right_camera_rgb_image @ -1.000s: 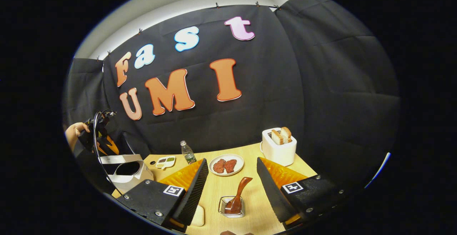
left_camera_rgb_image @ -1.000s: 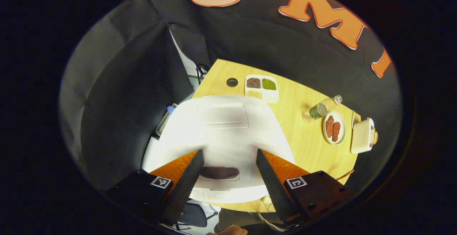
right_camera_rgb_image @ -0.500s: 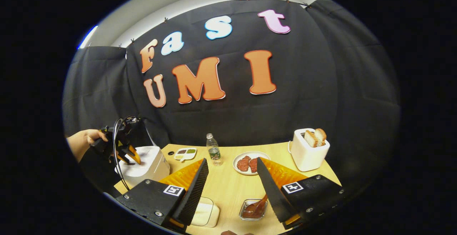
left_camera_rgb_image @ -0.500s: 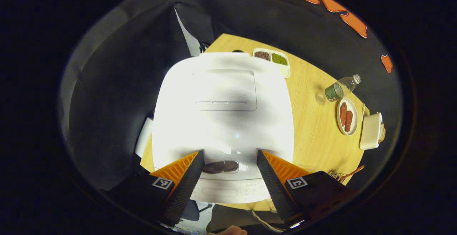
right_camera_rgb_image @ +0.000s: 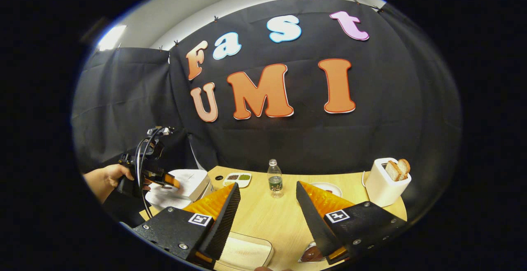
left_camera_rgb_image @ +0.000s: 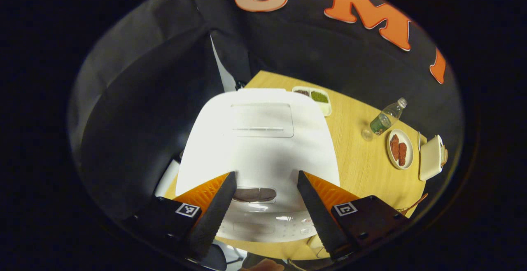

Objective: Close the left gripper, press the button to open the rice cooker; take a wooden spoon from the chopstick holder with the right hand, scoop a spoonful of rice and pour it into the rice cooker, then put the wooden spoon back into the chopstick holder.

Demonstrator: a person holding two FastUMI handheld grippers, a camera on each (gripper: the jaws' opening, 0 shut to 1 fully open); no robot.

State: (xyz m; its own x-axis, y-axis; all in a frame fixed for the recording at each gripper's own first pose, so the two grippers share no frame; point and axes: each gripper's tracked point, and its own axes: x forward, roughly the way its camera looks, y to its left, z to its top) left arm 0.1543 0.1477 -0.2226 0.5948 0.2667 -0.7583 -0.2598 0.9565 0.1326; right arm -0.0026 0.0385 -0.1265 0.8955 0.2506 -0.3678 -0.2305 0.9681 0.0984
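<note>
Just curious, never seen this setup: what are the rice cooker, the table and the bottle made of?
Rice cooker: probably smooth white plastic; it shines under the light. Table: pale wood or wood-look laminate, judging by its fine grain lines. Bottle: clear plastic, likely; you can see through it above the label.

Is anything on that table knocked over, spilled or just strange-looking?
Nothing stands out. The rice cooker sits with its lid down, the water bottle stands upright, the toaster holds its bread slices, and the divided dish of beans lies flat. No spills show on the table.
</note>
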